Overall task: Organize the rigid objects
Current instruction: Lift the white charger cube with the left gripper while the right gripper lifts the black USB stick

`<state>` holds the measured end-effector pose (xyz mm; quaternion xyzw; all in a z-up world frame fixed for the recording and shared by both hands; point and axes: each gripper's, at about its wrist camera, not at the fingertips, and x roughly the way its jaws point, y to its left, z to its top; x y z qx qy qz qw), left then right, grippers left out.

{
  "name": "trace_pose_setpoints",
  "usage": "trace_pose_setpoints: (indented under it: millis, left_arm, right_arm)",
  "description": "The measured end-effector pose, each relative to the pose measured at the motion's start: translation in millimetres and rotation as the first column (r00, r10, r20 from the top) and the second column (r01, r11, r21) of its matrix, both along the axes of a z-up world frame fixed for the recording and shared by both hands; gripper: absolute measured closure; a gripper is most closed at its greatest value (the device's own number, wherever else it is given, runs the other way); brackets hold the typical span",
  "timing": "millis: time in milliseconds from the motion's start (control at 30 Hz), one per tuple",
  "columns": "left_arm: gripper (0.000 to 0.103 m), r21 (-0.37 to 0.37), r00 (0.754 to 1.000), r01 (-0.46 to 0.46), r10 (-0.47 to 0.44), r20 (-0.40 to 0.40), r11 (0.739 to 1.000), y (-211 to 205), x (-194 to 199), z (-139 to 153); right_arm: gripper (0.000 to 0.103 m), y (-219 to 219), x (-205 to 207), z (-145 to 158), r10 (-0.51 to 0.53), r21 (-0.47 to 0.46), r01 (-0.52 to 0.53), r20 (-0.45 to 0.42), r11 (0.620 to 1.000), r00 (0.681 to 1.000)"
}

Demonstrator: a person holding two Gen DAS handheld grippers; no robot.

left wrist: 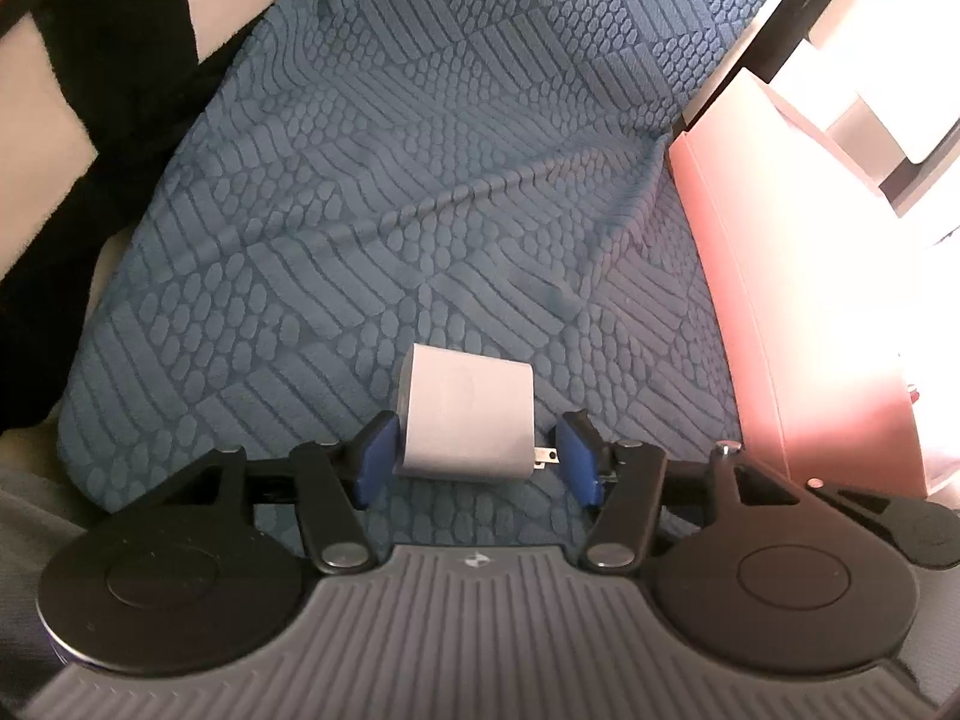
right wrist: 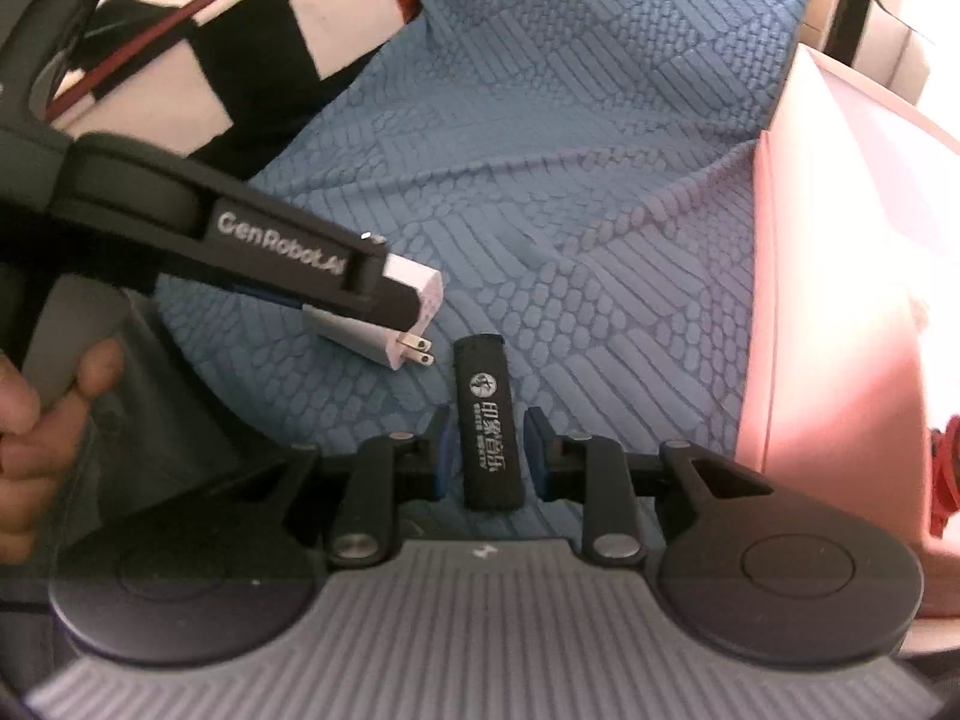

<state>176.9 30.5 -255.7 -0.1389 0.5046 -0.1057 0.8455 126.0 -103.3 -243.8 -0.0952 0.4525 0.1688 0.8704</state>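
Here, item one: white plug adapter [left wrist: 465,414], a squarish charger block with two metal prongs, lying on the blue textured cloth [left wrist: 420,180]. It sits between the blue pads of the left gripper [left wrist: 477,456]. The jaws stand spread around it: a gap shows on the prong side, and the other pad is at or just beside the block's flat face. Judged, the block is bracketed across its flat faces so the prongs stay clear of the pads.

Item two: black lighter [right wrist: 487,426], printed in white, lying lengthwise on the same cloth, near the adapter's prongs but apart from them. The right gripper [right wrist: 487,450] has its jaws narrowly parted on either side of the lighter's middle; slight gaps show, so no pinch is certain. Straddling the narrow width suits a slim body.

Item three: pink bin [right wrist: 840,300], wall just beside both objects, on the right; probably the destination.

Also noted: a black, white and red patterned fabric [right wrist: 210,60] and a person's hand [right wrist: 36,420] on the left handle.
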Motion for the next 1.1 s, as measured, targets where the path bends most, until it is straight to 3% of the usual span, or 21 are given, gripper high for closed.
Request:
trace_pose_setpoints:
  millis: [367, 433, 467, 500, 667, 833, 1100]
  left_arm:
    - [0.039, 0.031, 1.000, -0.003, 0.003, 0.011, 1.000, -2, 4, -1]
    - [0.039, 0.036, 1.000, -0.003, 0.003, 0.015, 0.999, -2, 4, -1]
    - [0.039, 0.038, 1.000, -0.003, 0.002, 0.017, 0.999, -2, 4, -1]
    - [0.039, 0.041, 1.000, -0.003, 0.002, 0.017, 0.999, -2, 4, -1]
    - [0.039, 0.044, 1.000, -0.001, 0.000, 0.018, 0.999, -2, 4, -1]
    - [0.039, 0.051, 1.000, 0.000, -0.001, 0.023, 0.999, -2, 4, -1]
    - [0.039, 0.052, 1.000, -0.001, 0.000, 0.023, 0.999, 0, 4, -1]
  right_arm:
    - [0.079, 5, 7, -15, 0.003, -0.029, -0.004, -0.018, 1.000, 1.000]
    - [0.087, 3, 6, -13, -0.006, -0.025, 0.007, 0.003, 1.000, 1.000]
    - [0.098, 2, 6, -10, -0.019, -0.023, 0.019, 0.012, 1.000, 1.000]
    - [0.100, 0, 7, -10, -0.038, -0.030, 0.038, 0.014, 0.999, 0.999]
    - [0.099, -11, 10, -11, -0.089, -0.029, 0.089, 0.015, 0.996, 0.996]
    - [0.096, -12, 9, -7, -0.068, 0.043, 0.068, 0.016, 0.997, 0.998]
    - [0.092, -5, 13, -12, -0.047, 0.029, 0.047, -0.002, 0.998, 0.999]
